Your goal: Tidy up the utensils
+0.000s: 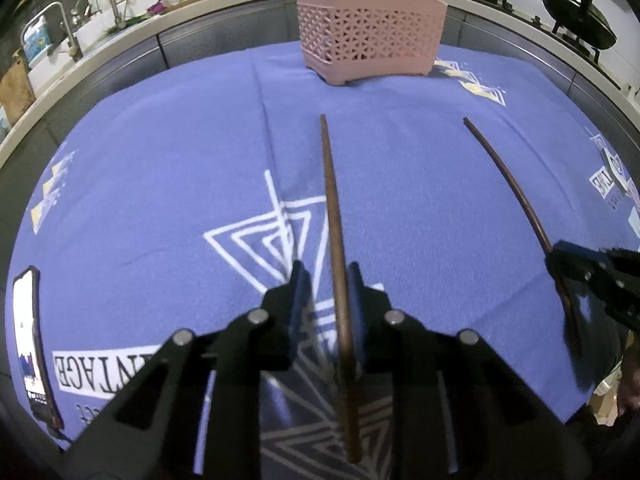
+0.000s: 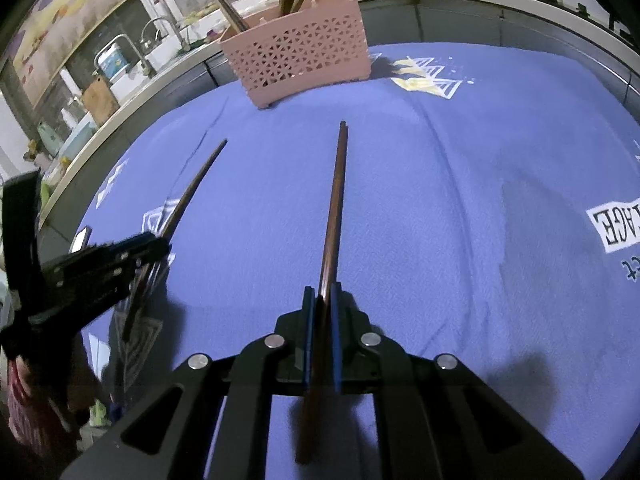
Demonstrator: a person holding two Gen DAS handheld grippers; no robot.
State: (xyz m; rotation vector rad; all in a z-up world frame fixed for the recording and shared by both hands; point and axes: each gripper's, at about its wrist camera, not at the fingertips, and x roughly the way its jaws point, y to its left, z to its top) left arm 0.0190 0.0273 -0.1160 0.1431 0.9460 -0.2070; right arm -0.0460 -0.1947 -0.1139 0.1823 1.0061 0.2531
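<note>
We are holding one chopstick in each tool over the blue-clothed bench (image 1: 160, 140); the relation that matters is where the pink basket (image 1: 370, 36) lies from each tip; it is standing at the far edge of the bench, ahead of both tools and well apart from them, with several utensils already sticking up out of it.

The left tool (image 1: 329, 280) is standing with its jaws slightly apart; the left chopstick (image 1: 334, 216) is lying between them against the right-hand pad, with a clear gap to the other pad, so we are judging this a loose hold at best; its long axis is running straight ahead, tip toward the basket.

The right tool (image 2: 322, 300) is clenched on the right chopstick (image 2: 334, 208), whose axis is likewise pointing forward, the basket lying ahead and a little left of its tip.

Neither hand is looking clearly nearer; we are judging the right, firmly gripped, the readier to carry forward.
</note>
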